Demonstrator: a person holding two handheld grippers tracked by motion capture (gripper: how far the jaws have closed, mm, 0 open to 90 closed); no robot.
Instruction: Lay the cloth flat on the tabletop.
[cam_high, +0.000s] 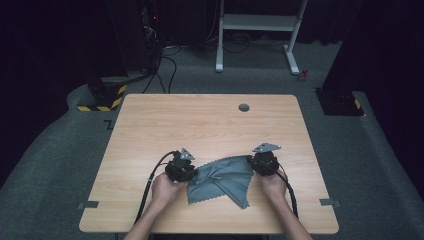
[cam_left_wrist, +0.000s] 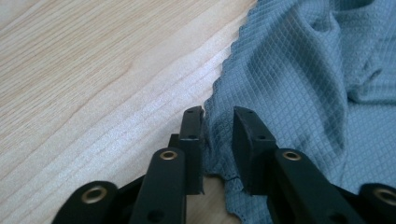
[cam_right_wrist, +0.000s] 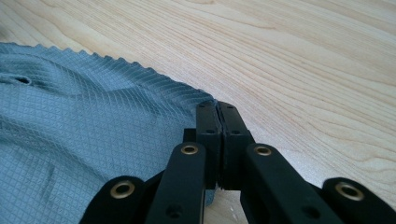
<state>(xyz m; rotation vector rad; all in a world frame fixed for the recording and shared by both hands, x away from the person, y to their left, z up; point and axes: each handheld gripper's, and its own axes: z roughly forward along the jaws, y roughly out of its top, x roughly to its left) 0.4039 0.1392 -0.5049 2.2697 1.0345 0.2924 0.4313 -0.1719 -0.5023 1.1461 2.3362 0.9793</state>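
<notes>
- Grey-blue cloth (cam_high: 223, 179) with a small diamond weave lies crumpled on the wooden table (cam_high: 200, 120), at the 6 o'clock side of it, near the person's edge, between the two grippers.
- From the high view, the left gripper (cam_high: 189, 170) is at the 9 o'clock side of the cloth, and the right gripper (cam_high: 251, 161) is at its 2 o'clock corner.
- In the left gripper view, the left gripper (cam_left_wrist: 218, 122) has its jaws a little apart. The zigzag edge of the cloth (cam_left_wrist: 299, 79) goes into the gap between them, but the pads do not press on it.
- In the right gripper view, the right gripper (cam_right_wrist: 217, 112) has its jaws pressed together, and they pinch a corner of the cloth (cam_right_wrist: 84, 135). The cloth spreads away toward 9 o'clock from the jaws.
- A small round grey cap (cam_high: 244, 107) sits in the table at 12 o'clock, well apart from the cloth.
- Both hands come in from the 6 o'clock edge of the high view.
</notes>
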